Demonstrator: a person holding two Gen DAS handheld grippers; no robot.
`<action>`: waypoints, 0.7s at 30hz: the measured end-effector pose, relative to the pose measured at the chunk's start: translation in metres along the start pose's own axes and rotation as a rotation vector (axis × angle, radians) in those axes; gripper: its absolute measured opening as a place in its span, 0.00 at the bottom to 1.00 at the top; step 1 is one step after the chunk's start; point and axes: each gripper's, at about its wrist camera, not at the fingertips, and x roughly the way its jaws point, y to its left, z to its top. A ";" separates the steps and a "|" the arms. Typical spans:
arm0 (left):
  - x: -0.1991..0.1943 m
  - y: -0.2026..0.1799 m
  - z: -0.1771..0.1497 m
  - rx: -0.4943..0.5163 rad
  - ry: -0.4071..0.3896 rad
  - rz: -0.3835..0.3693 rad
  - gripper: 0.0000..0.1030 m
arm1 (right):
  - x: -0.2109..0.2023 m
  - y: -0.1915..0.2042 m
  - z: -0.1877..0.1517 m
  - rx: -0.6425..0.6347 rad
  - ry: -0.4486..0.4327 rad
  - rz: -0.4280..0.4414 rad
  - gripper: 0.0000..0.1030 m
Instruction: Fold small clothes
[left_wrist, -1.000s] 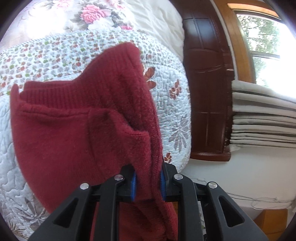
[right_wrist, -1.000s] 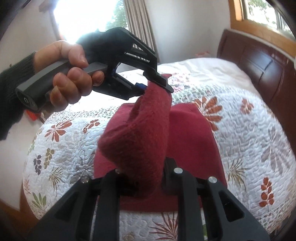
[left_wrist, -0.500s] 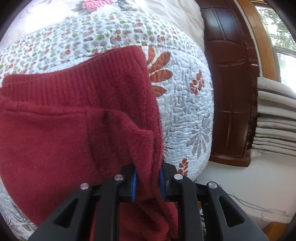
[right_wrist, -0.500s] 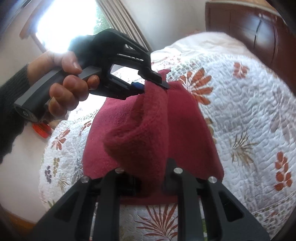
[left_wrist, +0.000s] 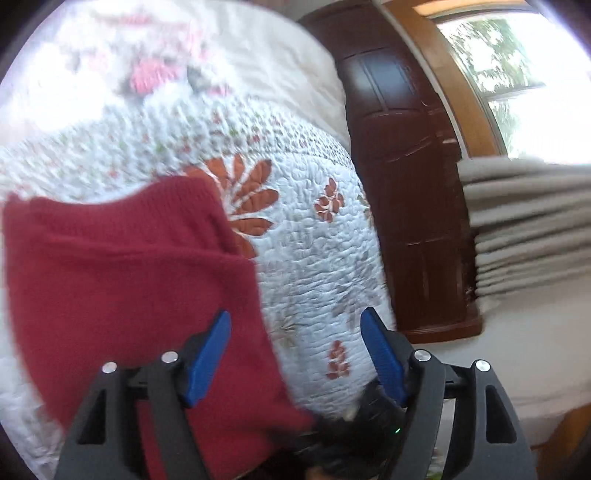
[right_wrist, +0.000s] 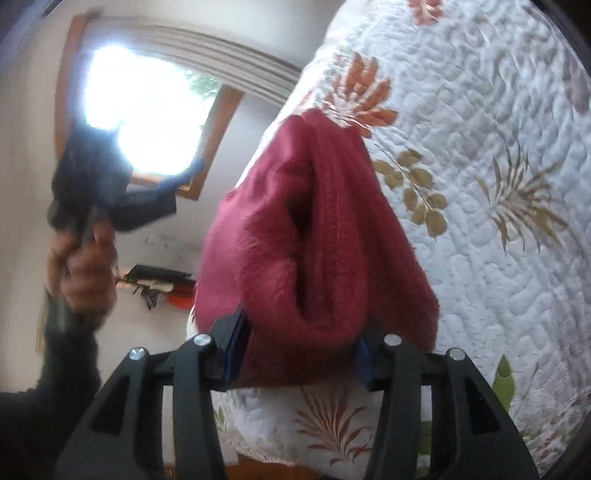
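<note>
A dark red knitted garment (left_wrist: 122, 280) lies on the quilted bed (left_wrist: 314, 258). My left gripper (left_wrist: 295, 314) is open at the garment's right edge. Its blue pads (left_wrist: 210, 350) stand wide apart, the left one over the cloth and the right one over bare quilt. In the right wrist view a thick fold of the garment (right_wrist: 314, 240) fills the gap of my right gripper (right_wrist: 301, 347). Its jaws stand partly apart with the cloth loose between them. The left gripper (right_wrist: 110, 184) shows blurred at the left, held by a hand (right_wrist: 85, 269).
A dark wooden headboard (left_wrist: 413, 184) rises behind the bed, with a folded curtain stack (left_wrist: 528, 229) and a window (left_wrist: 517, 74) to its right. In the right wrist view the bed edge (right_wrist: 258, 443) drops toward the floor, beside a bright window (right_wrist: 147, 110).
My left gripper has let go of the garment, opened wide and pulled away to the side. My right gripper's jaws have widened around the fold, and the garment has come down onto the quilt.
</note>
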 end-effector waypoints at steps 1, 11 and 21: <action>-0.007 -0.002 -0.009 0.032 -0.004 0.022 0.73 | -0.004 0.004 0.003 -0.025 0.017 -0.012 0.47; -0.033 0.006 -0.133 0.219 0.005 0.060 0.74 | -0.028 0.065 0.030 -0.396 0.121 -0.085 0.70; 0.009 0.031 -0.167 0.181 0.086 0.034 0.60 | 0.027 -0.031 0.046 -0.126 0.436 -0.026 0.16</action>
